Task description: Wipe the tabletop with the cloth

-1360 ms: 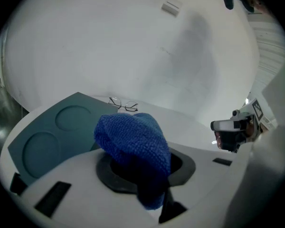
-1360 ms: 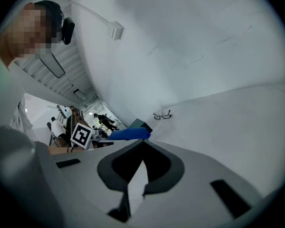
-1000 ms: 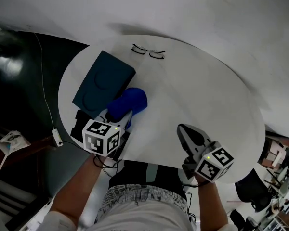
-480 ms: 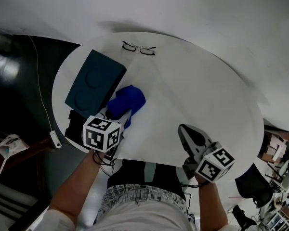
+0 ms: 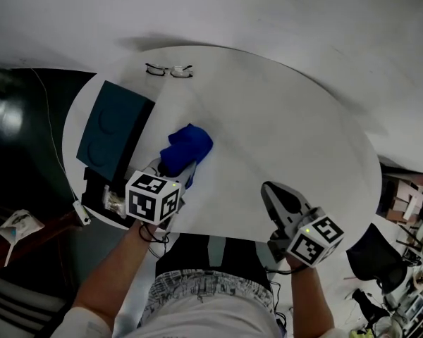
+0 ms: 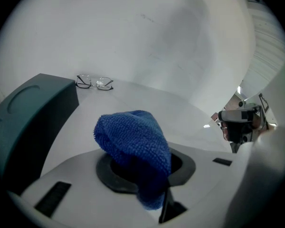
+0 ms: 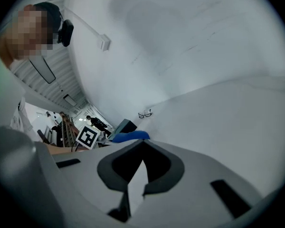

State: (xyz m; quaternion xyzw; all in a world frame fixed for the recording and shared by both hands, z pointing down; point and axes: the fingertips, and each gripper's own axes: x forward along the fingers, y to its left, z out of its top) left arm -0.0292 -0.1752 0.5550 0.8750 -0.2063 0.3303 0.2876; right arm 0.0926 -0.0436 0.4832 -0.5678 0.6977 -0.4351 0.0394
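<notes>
While our left gripper [image 5: 178, 177] pinches a bunched blue microfibre cloth [image 5: 187, 146] between its jaws, the wad sits left of centre in the head view, over the round white tabletop [image 5: 282, 118] and just beside the lower right corner of a dark teal rectangular box [image 5: 109, 129]. From the left gripper view we see the cloth bulging up out of the closed jaws in a rounded hump, one fold trailing down toward the camera. The box, its lid marked with two shallow circles, lies along the left side of the table. A pair of thin-framed eyeglasses [image 5: 169, 70] rests at the upper left of the frame, near the far rim and apart from the box. Our right gripper [image 5: 271, 192] hangs at the lower right of the frame over the near edge of the table, its jaws pressed together at the tips with nothing between them, well apart from the cloth. In the right gripper view the cloth shows only as a blue sliver at centre left, beyond the jaw tips.
</notes>
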